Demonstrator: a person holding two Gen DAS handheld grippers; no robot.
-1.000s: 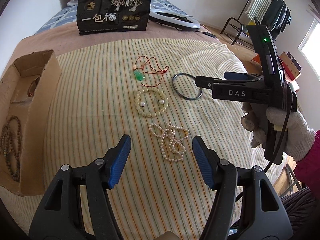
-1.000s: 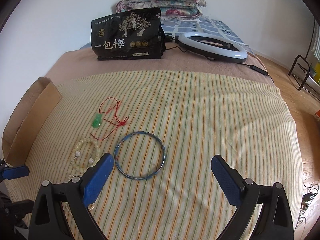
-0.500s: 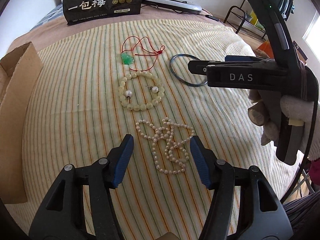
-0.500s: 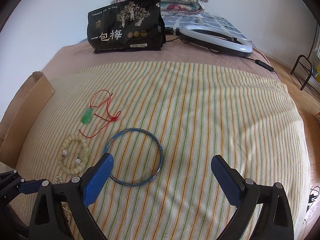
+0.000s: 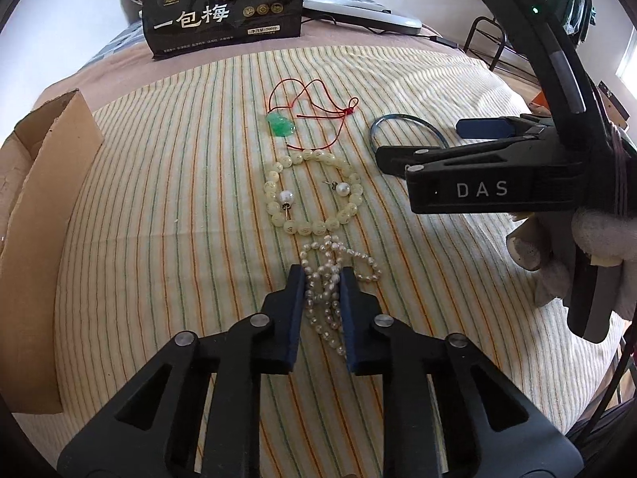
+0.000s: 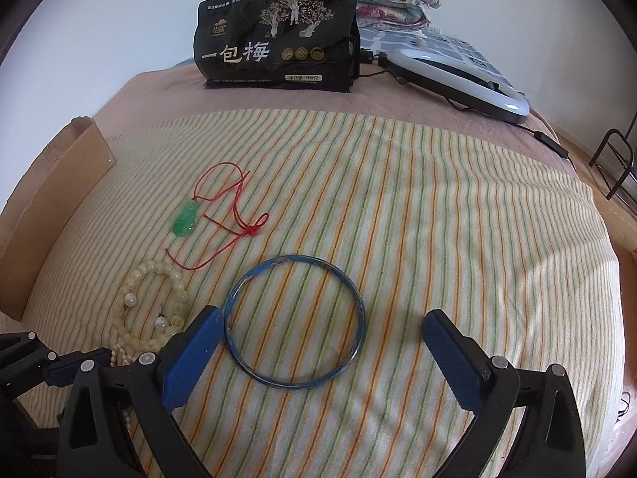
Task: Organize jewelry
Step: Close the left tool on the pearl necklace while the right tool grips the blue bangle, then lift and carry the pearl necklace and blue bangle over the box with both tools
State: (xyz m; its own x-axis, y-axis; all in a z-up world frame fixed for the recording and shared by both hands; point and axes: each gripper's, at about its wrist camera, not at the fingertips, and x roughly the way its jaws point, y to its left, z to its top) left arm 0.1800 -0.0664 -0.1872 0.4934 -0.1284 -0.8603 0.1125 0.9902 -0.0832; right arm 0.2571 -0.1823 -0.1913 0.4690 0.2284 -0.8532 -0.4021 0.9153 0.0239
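Pearl strand (image 5: pixel 323 279): small off-white beads, bunched in loose loops flat on the striped cloth, its middle loops gathered together; pale bead bracelet (image 5: pixel 314 195): translucent cream beads in an open ring, lying flat at 12 o'clock of the strand, nearly touching it; two pearl earrings (image 5: pixel 286 198) lie inside that ring (one left, one right); green pendant (image 6: pixel 185 221) on a tangled red cord, flat, at 12 o'clock of the bracelet; blue bangle (image 6: pixel 294 320): thin, worn, flat, at 3 o'clock of the bracelet, apart from it.

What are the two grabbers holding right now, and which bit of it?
The left gripper has just closed on the pearl necklace, pinching its bunched middle strands. The right gripper is open around the blue bangle, holding nothing.
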